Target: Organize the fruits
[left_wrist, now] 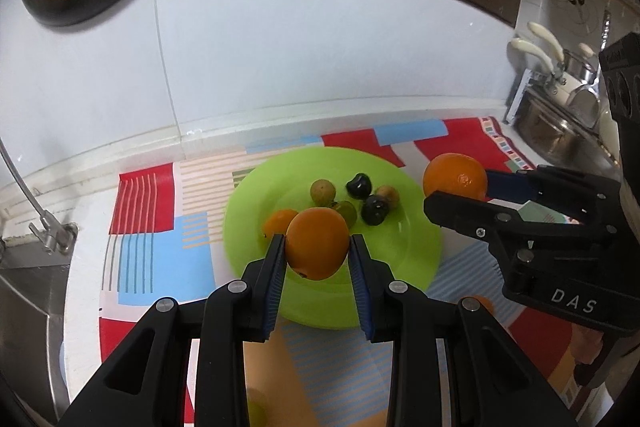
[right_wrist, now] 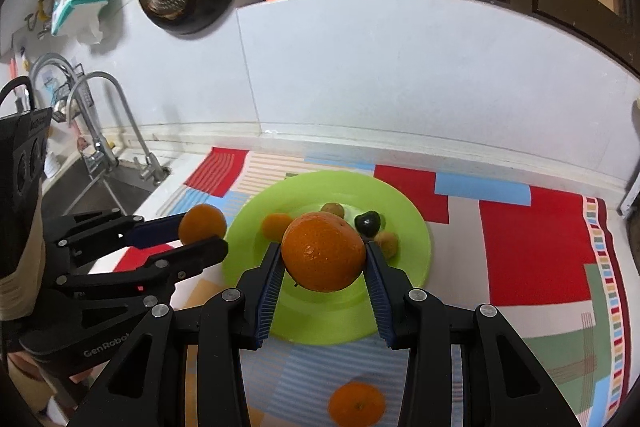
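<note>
Fruits first: in the left wrist view, we hold a small round orange [left_wrist: 317,243] in the left hand-held gripper [left_wrist: 317,247] over the lime-green plastic plate [left_wrist: 248,227]; lower before letting go. In the right wrist view, our right hand-held gripper [right_wrist: 323,259] clamps a larger orange [right_wrist: 323,257] above the plate's near rim; set it clear of the small fruits.

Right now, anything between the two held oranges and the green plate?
Nothing visible. Left gripper and right gripper each hold an orange over the green plate; its near half is bare, small fruits sit farther back.
</note>
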A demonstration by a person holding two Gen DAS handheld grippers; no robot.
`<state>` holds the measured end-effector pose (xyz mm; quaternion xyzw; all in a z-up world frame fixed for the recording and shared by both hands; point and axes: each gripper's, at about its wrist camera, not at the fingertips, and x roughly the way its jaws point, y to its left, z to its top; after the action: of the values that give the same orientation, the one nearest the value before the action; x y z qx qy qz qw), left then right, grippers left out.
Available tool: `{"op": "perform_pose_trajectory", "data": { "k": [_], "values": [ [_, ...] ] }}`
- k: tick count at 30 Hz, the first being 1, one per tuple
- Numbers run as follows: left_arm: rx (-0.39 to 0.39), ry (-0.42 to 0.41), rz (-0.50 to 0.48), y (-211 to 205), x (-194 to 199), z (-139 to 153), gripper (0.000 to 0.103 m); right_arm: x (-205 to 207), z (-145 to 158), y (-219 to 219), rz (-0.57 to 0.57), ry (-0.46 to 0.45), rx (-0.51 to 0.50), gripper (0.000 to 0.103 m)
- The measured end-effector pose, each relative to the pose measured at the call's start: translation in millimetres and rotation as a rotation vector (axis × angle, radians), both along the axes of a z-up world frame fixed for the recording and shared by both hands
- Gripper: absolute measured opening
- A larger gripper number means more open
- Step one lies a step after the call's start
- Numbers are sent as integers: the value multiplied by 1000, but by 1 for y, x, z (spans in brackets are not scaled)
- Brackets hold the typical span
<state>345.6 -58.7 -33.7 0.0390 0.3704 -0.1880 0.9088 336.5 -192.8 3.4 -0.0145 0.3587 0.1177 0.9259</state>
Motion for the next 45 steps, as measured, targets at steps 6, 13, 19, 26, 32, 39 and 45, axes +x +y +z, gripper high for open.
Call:
{"op": "perform_pose_trajectory", "data": {
  "k": [6, 13, 19, 26, 32, 39, 45],
  "values": [
    [23, 44, 8, -3, 19, -17, 31, 28, -23, -3, 21, 93, 1, 42],
    [45, 109, 1, -8, 36, -36, 31, 48, -50, -5, 32, 192, -2, 42],
    [59, 162, -7, -12, 44, -50, 31, 58, -65, -7, 37, 252, -9, 42],
    [85, 201, -10, -16, 51, -60, 31, 63, -76, -8, 36, 299, -7, 42],
    [74, 204, -8, -16, 51, -61, 33, 64, -80, -8, 35, 304, -15, 42],
    [70, 166, 10, -11, 47, -50, 37, 60, -72, -7, 31, 271, -15, 48],
    [58, 131, 25, -4, 33, -34, 37, 47, -59, -6, 21, 234, -9, 48]
  ]
}}
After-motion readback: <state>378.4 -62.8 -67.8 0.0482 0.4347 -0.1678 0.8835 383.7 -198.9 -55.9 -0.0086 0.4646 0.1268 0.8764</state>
